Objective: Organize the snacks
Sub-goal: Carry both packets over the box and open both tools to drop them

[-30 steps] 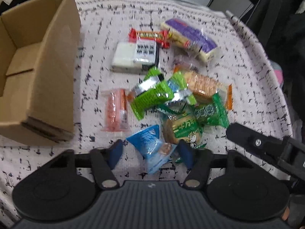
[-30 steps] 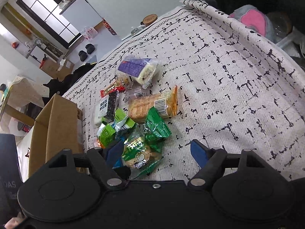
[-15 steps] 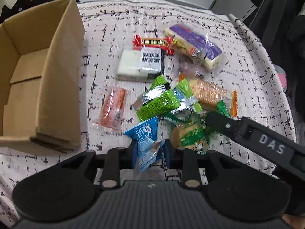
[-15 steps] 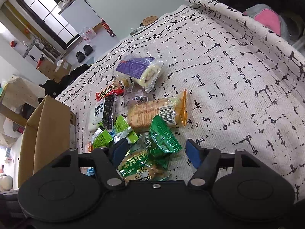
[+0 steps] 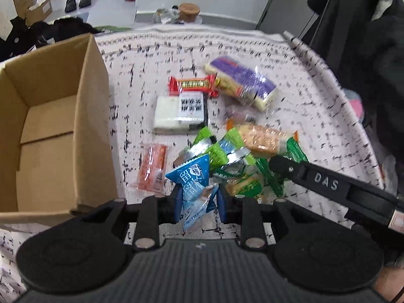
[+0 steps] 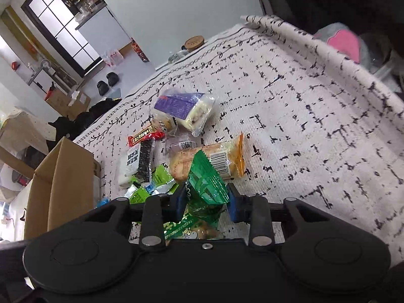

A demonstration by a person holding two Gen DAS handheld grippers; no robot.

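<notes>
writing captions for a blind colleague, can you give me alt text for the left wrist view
The left gripper is shut on a blue snack packet above a patterned tablecloth. Beyond it lies a pile of wrapped snacks, with an open cardboard box to the left and the right gripper reaching in from the right.

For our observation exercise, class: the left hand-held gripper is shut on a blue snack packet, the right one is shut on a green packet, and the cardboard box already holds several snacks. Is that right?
Not quite. The cardboard box shows no snacks inside; the left wrist view shows its bare floor. The rest stands: the left hand-held gripper is shut on the blue packet, and the right hand-held gripper on the green packet.
</notes>
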